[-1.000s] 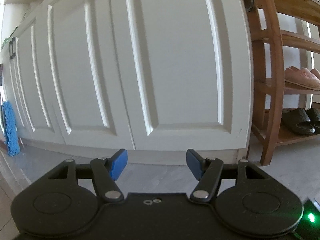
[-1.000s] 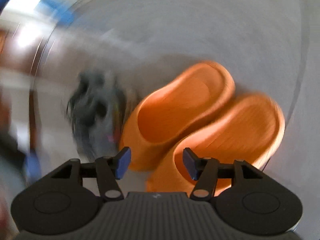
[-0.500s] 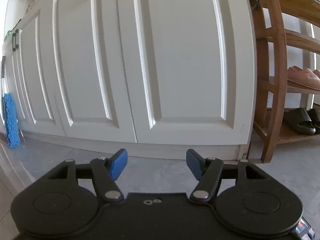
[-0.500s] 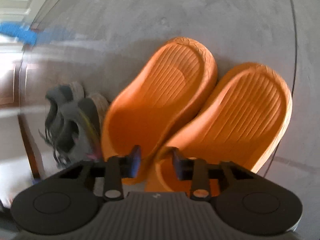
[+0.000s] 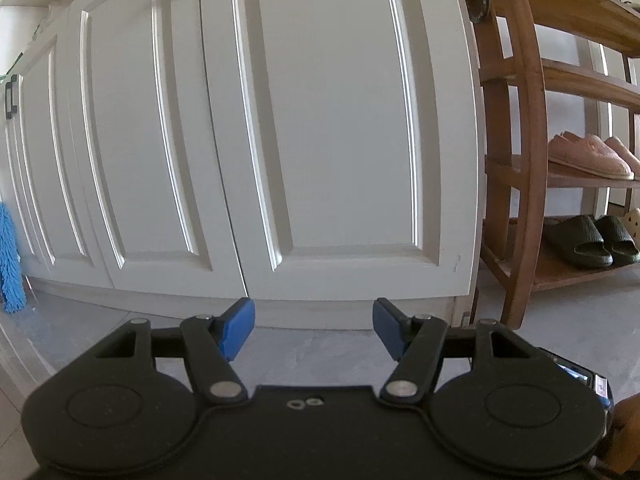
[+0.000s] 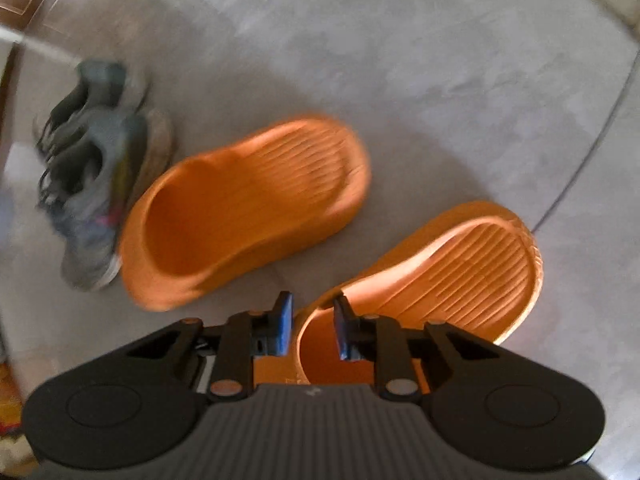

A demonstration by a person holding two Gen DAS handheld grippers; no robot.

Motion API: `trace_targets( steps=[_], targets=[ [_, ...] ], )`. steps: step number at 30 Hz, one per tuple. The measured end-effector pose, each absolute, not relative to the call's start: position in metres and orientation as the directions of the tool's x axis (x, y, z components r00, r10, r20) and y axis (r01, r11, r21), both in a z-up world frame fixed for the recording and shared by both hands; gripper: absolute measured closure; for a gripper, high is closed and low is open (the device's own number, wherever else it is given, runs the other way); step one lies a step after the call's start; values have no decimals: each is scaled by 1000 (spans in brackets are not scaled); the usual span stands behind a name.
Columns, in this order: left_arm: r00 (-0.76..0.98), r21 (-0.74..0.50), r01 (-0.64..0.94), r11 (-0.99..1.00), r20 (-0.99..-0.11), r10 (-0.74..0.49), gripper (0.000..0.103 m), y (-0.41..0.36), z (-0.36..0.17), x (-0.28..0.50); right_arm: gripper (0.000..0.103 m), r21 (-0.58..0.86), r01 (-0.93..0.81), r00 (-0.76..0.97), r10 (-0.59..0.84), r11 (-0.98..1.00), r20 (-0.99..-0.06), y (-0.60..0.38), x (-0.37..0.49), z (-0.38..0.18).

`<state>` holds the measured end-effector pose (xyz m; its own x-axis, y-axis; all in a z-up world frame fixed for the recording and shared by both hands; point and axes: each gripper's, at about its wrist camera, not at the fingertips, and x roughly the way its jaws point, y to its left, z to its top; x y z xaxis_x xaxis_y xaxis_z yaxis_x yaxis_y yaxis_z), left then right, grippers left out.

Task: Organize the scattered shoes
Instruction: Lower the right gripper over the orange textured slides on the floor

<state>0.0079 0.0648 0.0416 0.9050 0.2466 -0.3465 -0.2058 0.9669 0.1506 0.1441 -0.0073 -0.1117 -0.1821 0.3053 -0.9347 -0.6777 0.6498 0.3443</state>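
Now the right gripper [image 6: 311,326] is closed on the strap edge of one orange slipper [image 6: 452,280]; the left gripper [image 5: 313,330] stands open before a cupboard [image 5: 320,120].

The left wrist camera sits low, just above the floor [image 5: 312,356], looking almost level along its fingers [image 5: 236,330] at white cupboard doors [image 5: 328,128] close ahead, with a wooden shoe rack [image 5: 524,152] at the right edge. The right wrist camera looks steeply down over its fingers [image 6: 282,326] from close above the grey floor [image 6: 440,60], onto two orange slippers [image 6: 248,208] and grey sneakers [image 6: 92,172] at the left. The two views share only the floor surface; no object appears in both.
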Motion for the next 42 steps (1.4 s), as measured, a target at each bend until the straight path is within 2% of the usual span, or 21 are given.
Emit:
trace_targets(
  steps=[2,3,4,5,7,9,12,15,16,18,20,26,29,31,35,37,38,40,42],
  targets=[
    [907,159,-212,964,-335,254,38,69,42,6,75,312,-685,-82,356,658,-931,-14,140,-89],
    [907,162,-217,963,-331,260,38,71,41,5,70,334,-676,-46,414,657,-909,-17,133,-74],
    [906,161,-224,961,-330,266,38,74,41,5,59,349,-672,-35,443,653,-896,-17,126,-67],
    [904,158,-229,961,-331,270,37,75,40,5,55,396,-677,-29,515,621,-857,-18,111,-54],
    [896,134,-256,957,-340,287,38,83,40,5,53,433,-703,-45,573,563,-818,-9,98,-43],
    [892,115,-273,955,-341,296,38,88,42,3,47,389,-778,-35,584,493,-811,13,70,-44],
    [889,112,-285,952,-340,306,37,91,42,0,47,332,-836,-34,563,437,-826,37,46,-62],
    [884,108,-293,950,-347,313,37,94,39,-1,47,371,-841,-122,531,393,-839,54,44,-86],
    [881,102,-296,950,-355,313,37,94,37,-1,55,370,-851,-136,524,373,-841,57,41,-92],
    [880,99,-295,950,-360,310,37,94,35,1,63,314,-918,-160,500,242,-851,59,33,-89],
    [883,101,-288,952,-357,305,37,93,36,2,66,292,-938,-177,463,189,-868,51,35,-86],
    [897,94,-254,962,-348,271,37,81,38,6,67,70,-996,-44,343,64,-938,11,55,-76],
    [904,122,-211,970,-354,241,37,69,34,8,66,-135,-989,144,286,54,-947,-22,61,-77],
    [906,144,-177,974,-362,218,37,62,29,7,65,-162,-981,187,288,107,-939,-40,66,-71],
    [905,201,-121,972,-381,191,37,55,13,1,62,141,-873,102,457,466,-883,-88,84,-34],
    [894,222,-137,965,-391,217,37,56,4,-3,51,278,-772,80,521,572,-850,-105,80,-29],
    [890,224,-147,964,-396,228,37,58,0,-4,48,365,-668,86,554,648,-828,-117,66,-32],
    [883,186,-177,966,-404,240,37,66,-3,-7,44,393,-575,117,547,718,-829,-110,39,-46],
    [880,143,-207,968,-405,247,37,75,-2,-11,41,328,-505,213,484,798,-849,-93,4,-67]
  ],
)
